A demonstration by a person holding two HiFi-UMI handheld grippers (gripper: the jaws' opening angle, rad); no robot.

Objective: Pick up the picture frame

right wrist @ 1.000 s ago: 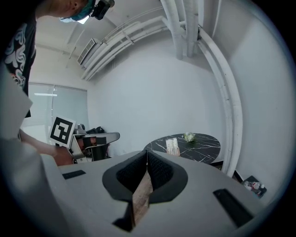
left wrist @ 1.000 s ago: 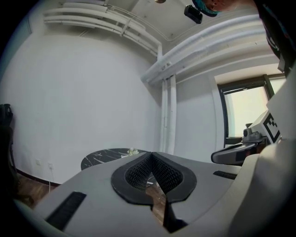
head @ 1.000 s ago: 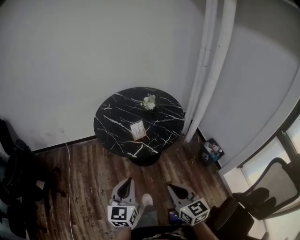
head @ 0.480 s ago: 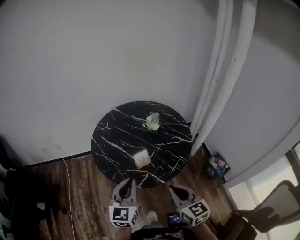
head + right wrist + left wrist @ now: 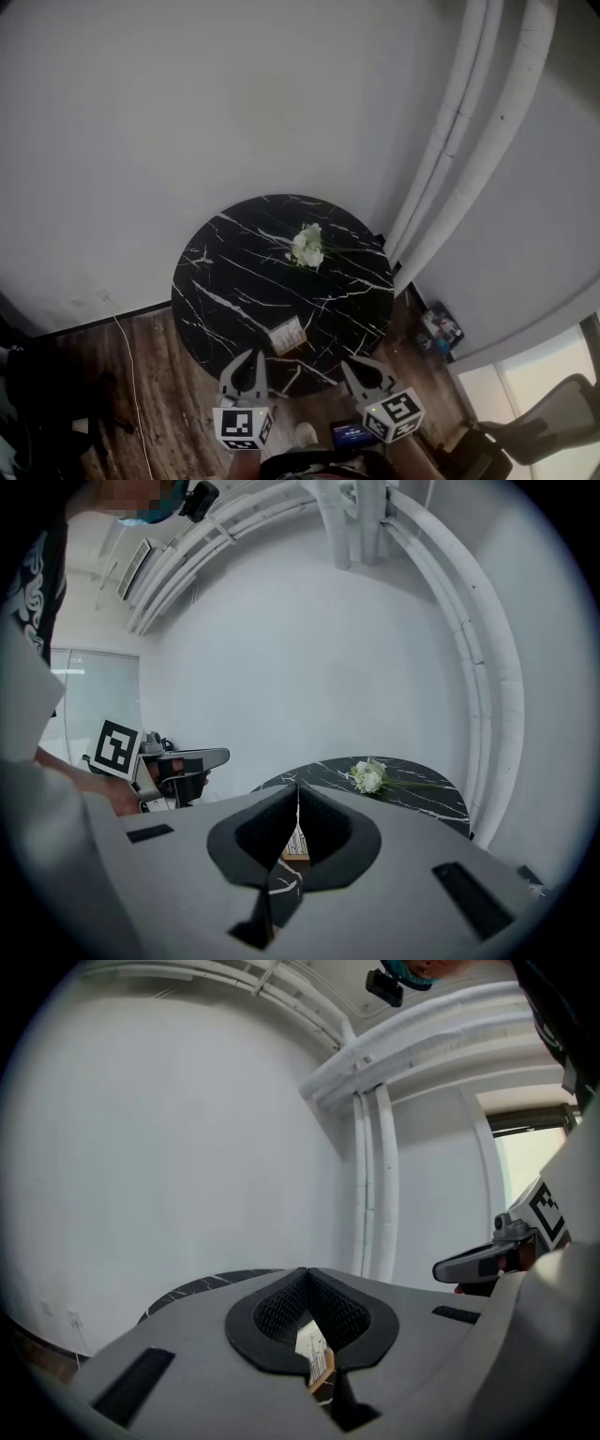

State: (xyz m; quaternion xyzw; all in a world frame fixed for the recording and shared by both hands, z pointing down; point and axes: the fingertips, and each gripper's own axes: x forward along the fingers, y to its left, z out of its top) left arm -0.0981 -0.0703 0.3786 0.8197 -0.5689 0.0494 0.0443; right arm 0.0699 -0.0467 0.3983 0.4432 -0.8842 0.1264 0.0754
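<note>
Here, a white wall [image 5: 187, 112] fills the background, with white pipes [image 5: 469, 141] running down its right side. Below stands a round black marble table [image 5: 234, 281]. At the bottom edge, the left gripper [image 5: 248, 358] and right gripper [image 5: 354, 366] hover side by side at the table's near rim, each with jaws pressed together and holding nothing. The picture frame [image 5: 288, 335] stands on the table near that rim, between the two grippers and just ahead of them, touching neither. White flowers [image 5: 307, 246] lie farther back on the table.
</note>
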